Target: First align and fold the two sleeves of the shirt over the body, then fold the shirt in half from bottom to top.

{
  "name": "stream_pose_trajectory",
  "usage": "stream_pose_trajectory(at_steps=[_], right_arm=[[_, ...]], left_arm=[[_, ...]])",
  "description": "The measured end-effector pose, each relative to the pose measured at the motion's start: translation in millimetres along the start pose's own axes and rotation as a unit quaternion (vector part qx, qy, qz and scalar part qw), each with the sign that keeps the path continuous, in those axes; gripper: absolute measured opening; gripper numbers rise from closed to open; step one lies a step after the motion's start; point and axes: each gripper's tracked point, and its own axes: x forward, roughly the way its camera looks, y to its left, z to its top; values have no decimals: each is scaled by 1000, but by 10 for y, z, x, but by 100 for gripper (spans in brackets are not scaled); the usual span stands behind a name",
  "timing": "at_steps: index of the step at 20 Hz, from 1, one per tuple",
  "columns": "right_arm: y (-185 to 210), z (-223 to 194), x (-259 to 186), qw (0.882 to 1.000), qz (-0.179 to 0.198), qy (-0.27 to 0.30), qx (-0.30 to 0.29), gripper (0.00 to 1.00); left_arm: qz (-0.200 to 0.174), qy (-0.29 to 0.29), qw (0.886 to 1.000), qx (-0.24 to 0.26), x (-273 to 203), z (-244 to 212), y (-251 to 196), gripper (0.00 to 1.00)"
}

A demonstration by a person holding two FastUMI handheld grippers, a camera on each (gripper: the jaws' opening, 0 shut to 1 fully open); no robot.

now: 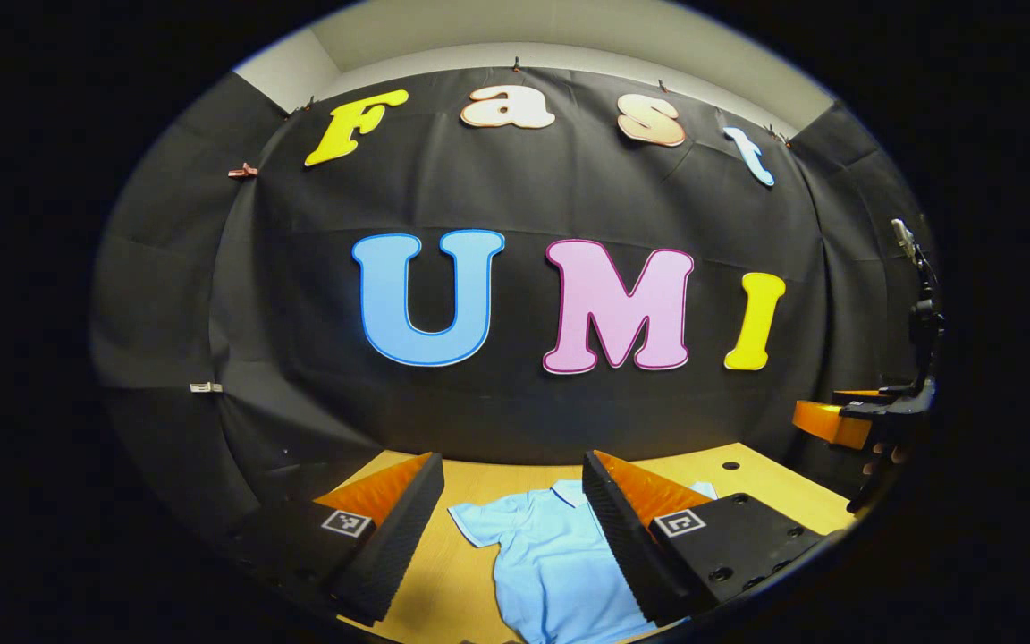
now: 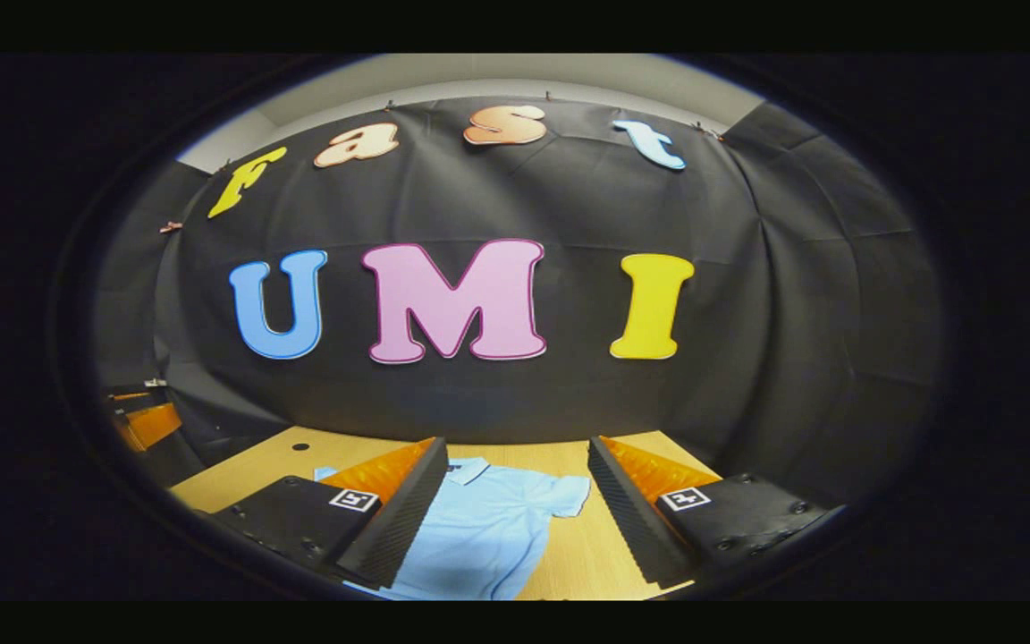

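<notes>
A light blue short-sleeved shirt lies flat on the wooden table, collar toward the wall, sleeves spread out. In the left gripper view my left gripper hangs open above the shirt's left sleeve, nothing between its fingers. My right gripper shows at the far right edge of that view, held by a hand. In the right gripper view the shirt lies below with its collar and right sleeve in sight. There my right gripper is open and empty above it, and my left gripper sits at the far left edge.
The black cloth wall stands right behind the table's far edge. Small dark holes dot the tabletop. A stand with a mounted device rises at the right edge of the left gripper view.
</notes>
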Motion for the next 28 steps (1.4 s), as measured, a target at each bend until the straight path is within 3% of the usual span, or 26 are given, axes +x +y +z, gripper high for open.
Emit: stream_pose_trajectory(at_steps=[7, 13, 16, 19, 22, 23, 27, 28], right_arm=[[-232, -314, 607, 999, -3, 39, -5, 98], [-694, -993, 1570, 994, -33, 101, -8, 98], [-848, -1478, 1927, 986, -42, 157, 28, 98], [-1061, -2144, 2390, 974, -49, 219, 23, 98], [-1132, -2517, 2746, 967, -52, 247, 32, 94], [-1155, -2611, 2827, 965, -54, 256, 37, 98], [-1222, -2964, 3153, 958, -58, 279, 30, 97], [-1206, -3043, 3168, 956, -57, 287, 34, 93]], left_arm=[[9, 20, 1000, 12, 175, -124, -49, 99], [27, 61, 998, 9, 449, -539, -62, 99], [31, 75, 997, 11, 600, -715, -89, 99], [45, 98, 994, -5, 776, -977, -72, 99], [57, 115, 992, -16, 869, -1130, -18, 99], [62, 120, 991, -15, 885, -1182, 21, 99], [76, 122, 989, -15, 963, -1236, 93, 99], [77, 122, 989, -18, 980, -1232, 89, 99]])
